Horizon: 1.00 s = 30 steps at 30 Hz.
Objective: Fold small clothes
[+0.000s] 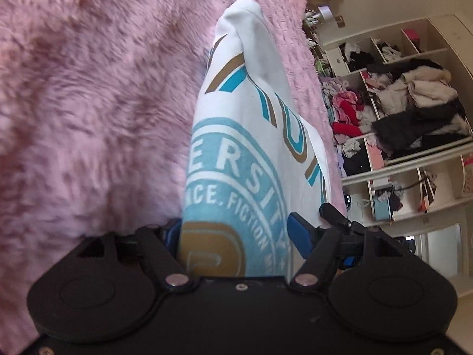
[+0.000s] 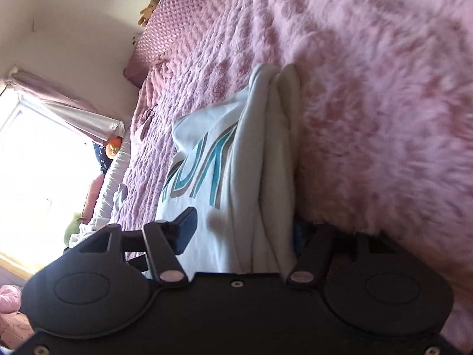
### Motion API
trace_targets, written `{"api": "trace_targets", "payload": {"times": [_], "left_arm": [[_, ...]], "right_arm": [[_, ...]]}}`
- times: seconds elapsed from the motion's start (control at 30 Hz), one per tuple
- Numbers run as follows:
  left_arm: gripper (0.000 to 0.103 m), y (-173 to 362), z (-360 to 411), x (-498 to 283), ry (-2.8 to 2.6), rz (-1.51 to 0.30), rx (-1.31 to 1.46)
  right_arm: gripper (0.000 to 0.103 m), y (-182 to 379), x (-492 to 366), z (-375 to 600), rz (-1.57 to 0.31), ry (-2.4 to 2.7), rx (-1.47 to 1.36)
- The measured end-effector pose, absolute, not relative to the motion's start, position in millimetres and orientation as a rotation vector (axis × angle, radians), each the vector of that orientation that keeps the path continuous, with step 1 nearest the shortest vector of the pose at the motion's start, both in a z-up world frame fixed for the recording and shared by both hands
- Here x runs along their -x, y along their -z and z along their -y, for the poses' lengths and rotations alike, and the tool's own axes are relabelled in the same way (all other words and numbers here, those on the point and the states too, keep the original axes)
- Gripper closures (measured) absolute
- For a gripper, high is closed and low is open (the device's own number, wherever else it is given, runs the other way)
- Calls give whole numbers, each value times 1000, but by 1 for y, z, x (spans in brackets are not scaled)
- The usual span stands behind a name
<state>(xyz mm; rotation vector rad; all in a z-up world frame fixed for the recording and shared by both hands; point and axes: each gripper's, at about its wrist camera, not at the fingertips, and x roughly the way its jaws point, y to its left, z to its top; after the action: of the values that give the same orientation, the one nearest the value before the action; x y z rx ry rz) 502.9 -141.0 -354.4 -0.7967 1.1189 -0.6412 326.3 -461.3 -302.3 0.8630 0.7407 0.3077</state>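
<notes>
The left claw stands wide with the folded white printed shirt lying between its parted fingers on the pink furry blanket, while the right claw likewise gapes around the shirt's stacked edge.

Pink furry bedspread — folded white printed shirt on it

Bedroom: pink bed cover, clothes shelves.
</notes>
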Motion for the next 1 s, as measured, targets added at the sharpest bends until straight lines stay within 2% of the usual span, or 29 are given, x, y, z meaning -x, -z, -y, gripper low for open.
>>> {"api": "trace_targets", "payload": {"times": [0.03,0.1,0.13,0.17,0.2,0.23,0.27,0.33,0.47,0.63,0.87,1.0], "left_arm": [[28,354,144,-505,639,-1118,810],[38,349,147,-509,613,-1127,821],[55,342,147,-511,610,-1115,808],[68,334,146,-511,603,-1100,775],[72,327,146,-510,604,-1091,744],[77,321,144,-509,612,-1085,735],[78,315,142,-508,621,-1080,732],[78,301,137,-508,621,-1065,715],[79,265,120,-507,638,-993,703],[79,214,56,-507,595,-874,679],[78,175,-63,-514,428,-735,601],[77,196,-127,-526,332,-712,634]], "right_arm": [[35,303,-330,458,-737,-308,-867],[35,298,-335,448,-741,-281,-864],[37,292,-336,443,-739,-276,-850],[48,286,-335,438,-733,-262,-821],[55,279,-334,433,-738,-237,-789],[66,272,-334,429,-747,-215,-767],[71,265,-333,428,-753,-202,-759],[72,248,-333,417,-752,-197,-744],[72,210,-337,385,-703,-257,-667],[72,174,-365,337,-634,-373,-619],[73,169,-435,241,-580,-551,-625],[73,193,-477,192,-596,-591,-648]]}}
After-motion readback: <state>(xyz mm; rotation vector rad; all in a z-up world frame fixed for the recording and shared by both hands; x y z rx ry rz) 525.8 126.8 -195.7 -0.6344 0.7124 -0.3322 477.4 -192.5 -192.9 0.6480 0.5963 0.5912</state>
